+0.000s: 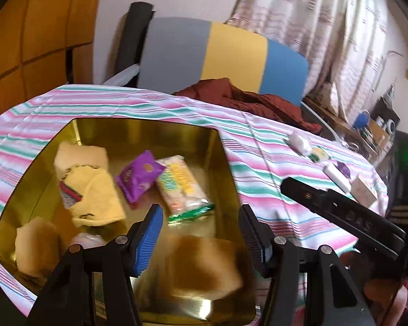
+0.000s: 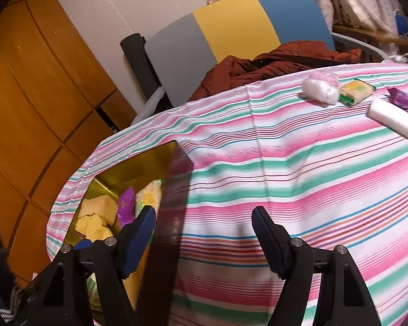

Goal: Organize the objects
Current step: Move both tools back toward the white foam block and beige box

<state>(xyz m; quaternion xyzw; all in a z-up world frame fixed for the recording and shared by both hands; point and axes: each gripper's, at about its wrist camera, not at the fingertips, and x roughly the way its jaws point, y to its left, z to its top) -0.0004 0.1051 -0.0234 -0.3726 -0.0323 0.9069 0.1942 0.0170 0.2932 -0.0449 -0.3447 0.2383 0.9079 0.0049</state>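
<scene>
**Half the snacks still outside the tin**

Both our claws, left [image 1: 200, 235] and right [image 2: 204, 240], gape wide and empty. The gold tin [image 1: 223, 146] holds yellow cloths [image 1: 95, 187], a purple packet [image 1: 138, 176] and a cracker pack [image 1: 182, 187]. Well apart from the tin lie a white bundle [image 2: 319, 88] and white bar [image 2: 391, 118]; we could snag the striped cloth [image 2: 285, 163] reaching.

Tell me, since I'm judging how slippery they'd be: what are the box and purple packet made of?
Box: looks like metal with a polished gold finish, since its walls mirror the contents. Purple packet: likely thin plastic film, glossy and crinkled with sealed edges, though blur leaves that open.
</scene>
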